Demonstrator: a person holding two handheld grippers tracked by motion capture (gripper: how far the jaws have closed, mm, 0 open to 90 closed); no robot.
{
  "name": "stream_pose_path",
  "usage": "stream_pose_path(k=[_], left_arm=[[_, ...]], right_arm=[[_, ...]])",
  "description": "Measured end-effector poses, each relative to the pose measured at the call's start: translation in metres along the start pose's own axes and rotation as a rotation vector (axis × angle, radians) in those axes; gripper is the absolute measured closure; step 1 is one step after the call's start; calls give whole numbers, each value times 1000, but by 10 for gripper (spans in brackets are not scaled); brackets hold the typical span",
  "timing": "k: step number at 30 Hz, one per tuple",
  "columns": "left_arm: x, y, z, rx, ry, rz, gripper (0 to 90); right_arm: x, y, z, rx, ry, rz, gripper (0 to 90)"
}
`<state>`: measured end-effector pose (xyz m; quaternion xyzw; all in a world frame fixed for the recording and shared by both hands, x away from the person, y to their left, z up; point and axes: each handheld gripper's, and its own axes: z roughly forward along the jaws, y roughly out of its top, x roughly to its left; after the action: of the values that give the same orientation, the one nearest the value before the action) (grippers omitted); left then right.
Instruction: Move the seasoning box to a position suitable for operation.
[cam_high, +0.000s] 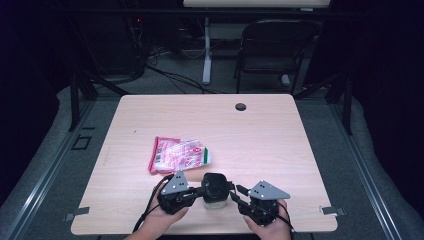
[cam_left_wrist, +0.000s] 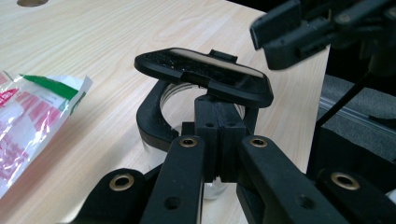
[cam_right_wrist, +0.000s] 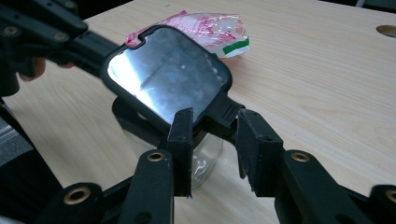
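A small clear jar (cam_high: 214, 201) with a black collar and a hinged black lid (cam_high: 215, 182) stands near the table's front edge. The lid (cam_right_wrist: 168, 74) is tilted up, its shiny inner face toward the right gripper view. My left gripper (cam_left_wrist: 218, 140) reaches in from the left and is shut on the jar's black collar (cam_left_wrist: 149, 116) just under the lid (cam_left_wrist: 205, 72). My right gripper (cam_right_wrist: 215, 140) comes from the right. Its jaws stand open on either side of the lid's tab (cam_right_wrist: 225, 114), with a gap on each side. A hand holds each gripper.
A crumpled red-and-white plastic bag (cam_high: 180, 155) lies flat just behind the jar, left of centre. The wooden table (cam_high: 260, 145) has a cable hole (cam_high: 241, 106) near its far edge. A black chair (cam_high: 275, 45) stands beyond the table.
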<state>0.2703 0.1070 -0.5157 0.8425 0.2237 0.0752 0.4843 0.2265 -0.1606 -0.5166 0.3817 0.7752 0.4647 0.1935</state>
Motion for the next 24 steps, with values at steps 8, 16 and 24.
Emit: stream_pose_path(k=[8,16,24], left_arm=[[0,6,1,-15,-7,-1,895],[-1,9,1,-8,-5,-6,894],[-3,10,0,-9,-7,-1,895]], right_arm=[[10,-4,-1,22,-10,-44,617],[16,-4,9,29,-12,-76,573],[23,-2,16,8,-28,-108,522]])
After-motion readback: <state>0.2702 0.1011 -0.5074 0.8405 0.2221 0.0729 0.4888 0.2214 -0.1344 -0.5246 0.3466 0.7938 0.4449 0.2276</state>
